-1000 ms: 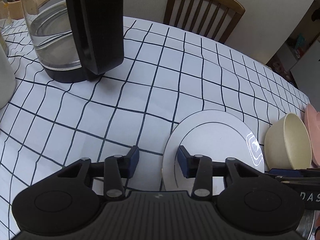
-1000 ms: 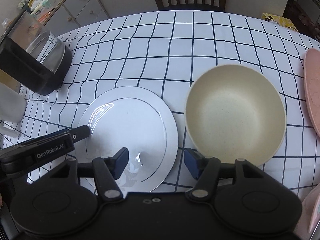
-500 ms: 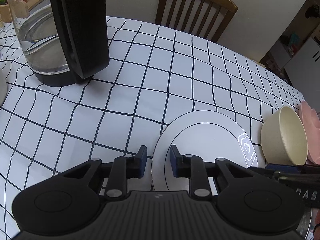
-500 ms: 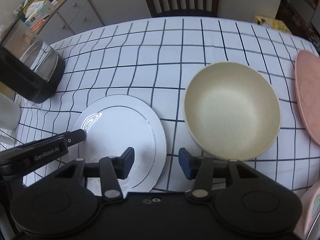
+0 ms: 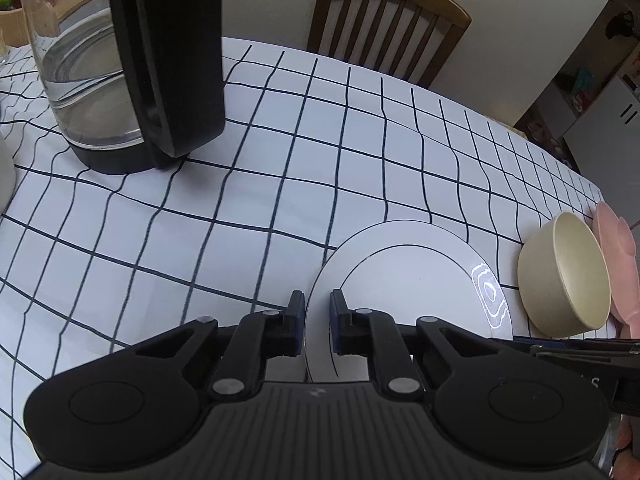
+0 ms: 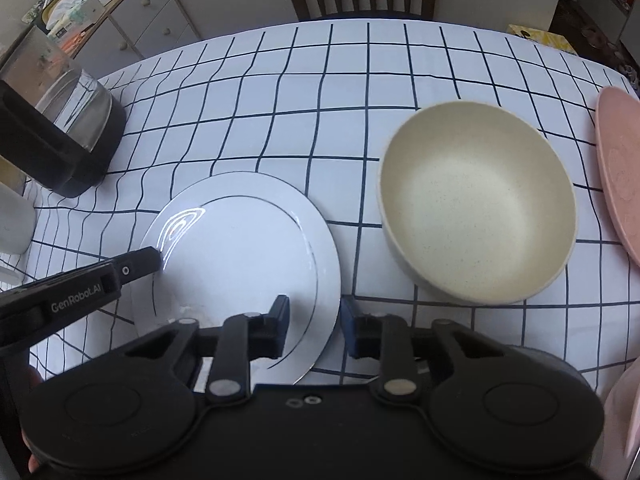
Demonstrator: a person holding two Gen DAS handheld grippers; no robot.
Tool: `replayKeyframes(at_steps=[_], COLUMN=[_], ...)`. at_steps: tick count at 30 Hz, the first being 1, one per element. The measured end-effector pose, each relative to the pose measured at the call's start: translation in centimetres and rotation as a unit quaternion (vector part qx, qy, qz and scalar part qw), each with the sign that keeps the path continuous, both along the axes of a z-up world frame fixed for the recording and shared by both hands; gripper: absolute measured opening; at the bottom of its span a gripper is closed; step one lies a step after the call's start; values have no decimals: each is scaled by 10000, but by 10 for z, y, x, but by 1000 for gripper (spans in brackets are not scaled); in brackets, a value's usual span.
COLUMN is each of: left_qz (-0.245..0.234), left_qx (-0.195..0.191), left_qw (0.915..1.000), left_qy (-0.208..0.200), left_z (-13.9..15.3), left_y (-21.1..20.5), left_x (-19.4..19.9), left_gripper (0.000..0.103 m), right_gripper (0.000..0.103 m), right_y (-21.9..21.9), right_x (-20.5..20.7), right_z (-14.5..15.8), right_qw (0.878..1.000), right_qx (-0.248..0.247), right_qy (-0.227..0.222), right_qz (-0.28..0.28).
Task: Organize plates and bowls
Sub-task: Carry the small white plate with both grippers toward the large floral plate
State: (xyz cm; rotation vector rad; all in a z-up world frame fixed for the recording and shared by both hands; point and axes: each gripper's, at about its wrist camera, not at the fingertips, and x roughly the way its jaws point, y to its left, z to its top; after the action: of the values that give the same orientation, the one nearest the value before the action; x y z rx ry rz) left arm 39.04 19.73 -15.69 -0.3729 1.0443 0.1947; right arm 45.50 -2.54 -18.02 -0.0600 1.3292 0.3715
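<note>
A white plate (image 5: 416, 276) with a thin dark ring lies on the checked tablecloth; it also shows in the right wrist view (image 6: 244, 256). My left gripper (image 5: 317, 322) is shut on the plate's left rim. A cream bowl (image 6: 476, 208) stands upright just right of the plate, also in the left wrist view (image 5: 568, 276). A pink plate (image 6: 618, 168) lies at the far right. My right gripper (image 6: 314, 326) is open, its fingers either side of the white plate's near right rim, not touching the bowl.
A glass kettle with a black handle (image 5: 132, 60) stands at the back left. A white cup (image 6: 14, 220) is at the left edge. A wooden chair (image 5: 384, 20) stands behind the table. A cabinet with clutter (image 6: 104, 20) is beyond.
My left gripper has closed from wide open onto the white plate's rim. My right gripper has narrowed a little and shifted left, away from the bowl.
</note>
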Motion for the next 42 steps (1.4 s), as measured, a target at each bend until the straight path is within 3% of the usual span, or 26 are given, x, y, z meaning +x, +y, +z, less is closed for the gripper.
replayKeyframes(at_steps=[2,4,10,18,30,42], left_qz=[27,72,171,118,233,467], left_qx=[44,-13,-186,-412,-378,-477], left_qw=[10000,10000,9997,9991,9990,9977], left_qy=[33,63,76,45,13,-125], left_z=[1,0,0,-5,-5,14], left_y=[5,13,33,36,34,32], left_x=[-5,-12,-27,-29,-43,-80], left_gripper=[12,12,12,12,12,11], right_gripper=[16,13,11,12,11,10], right_y=[0,0,14,10,7,11], right_x=[-1,-2,-7,3,-7,-30], right_z=[0,0,-2,-9,-6,14], right_qw=[10000,9999,9985,9978,9967,9949], right_qx=[30,98,287,512,705,839], right_qy=[12,88,167,305,160,77], right_qz=[11,39,428,301,367,555])
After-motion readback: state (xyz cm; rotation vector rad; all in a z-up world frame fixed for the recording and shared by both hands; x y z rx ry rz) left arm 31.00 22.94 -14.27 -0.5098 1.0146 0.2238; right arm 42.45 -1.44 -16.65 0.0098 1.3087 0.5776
